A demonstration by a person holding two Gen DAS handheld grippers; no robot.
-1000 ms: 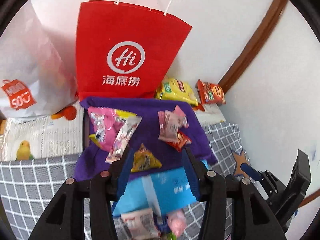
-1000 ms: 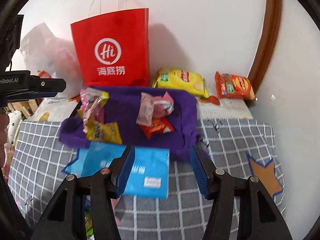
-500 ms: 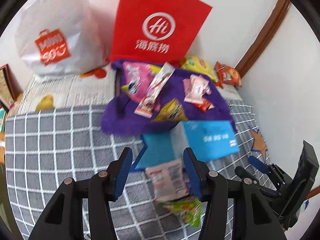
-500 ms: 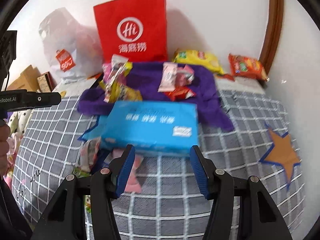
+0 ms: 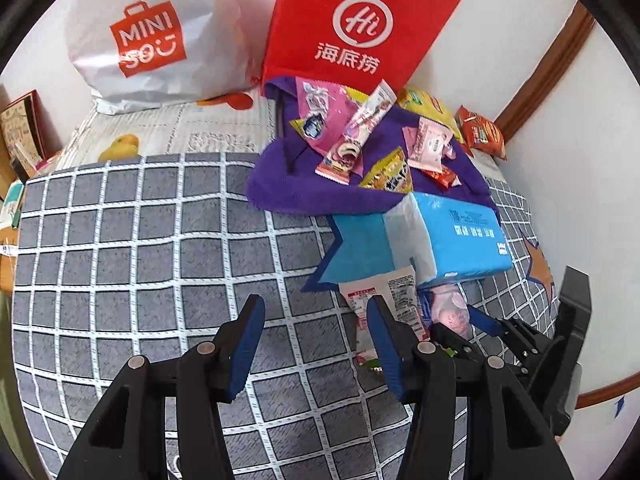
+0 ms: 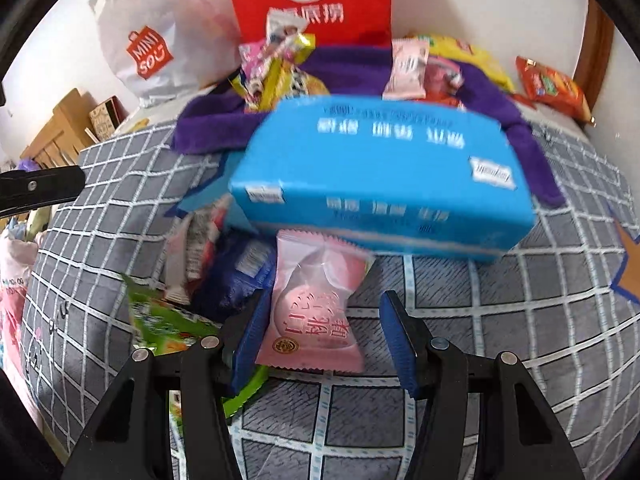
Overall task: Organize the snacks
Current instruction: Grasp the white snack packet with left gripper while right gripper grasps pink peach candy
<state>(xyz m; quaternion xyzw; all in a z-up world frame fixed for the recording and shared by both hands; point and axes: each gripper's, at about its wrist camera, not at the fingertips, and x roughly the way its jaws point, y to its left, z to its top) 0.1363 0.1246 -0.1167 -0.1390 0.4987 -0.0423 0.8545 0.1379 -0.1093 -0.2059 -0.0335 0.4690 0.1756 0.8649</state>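
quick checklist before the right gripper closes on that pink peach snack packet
1. Pink peach snack packet lies between the pads of the right gripper: ok.
2. Pads not yet pressing; a gap shows on the right side of the packet: ok, jaws open.
3. Packet free of the blue tissue pack: not ok, its top edge sits tucked under the pack's front.
4. Neighbours clear of the left pad: not ok, the dark blue wrapper and green packet crowd it.
5. Left gripper out of the way: ok, open over bare grid cloth, holding nothing.
6. Whether the pads reach low enough to grip: cannot tell.
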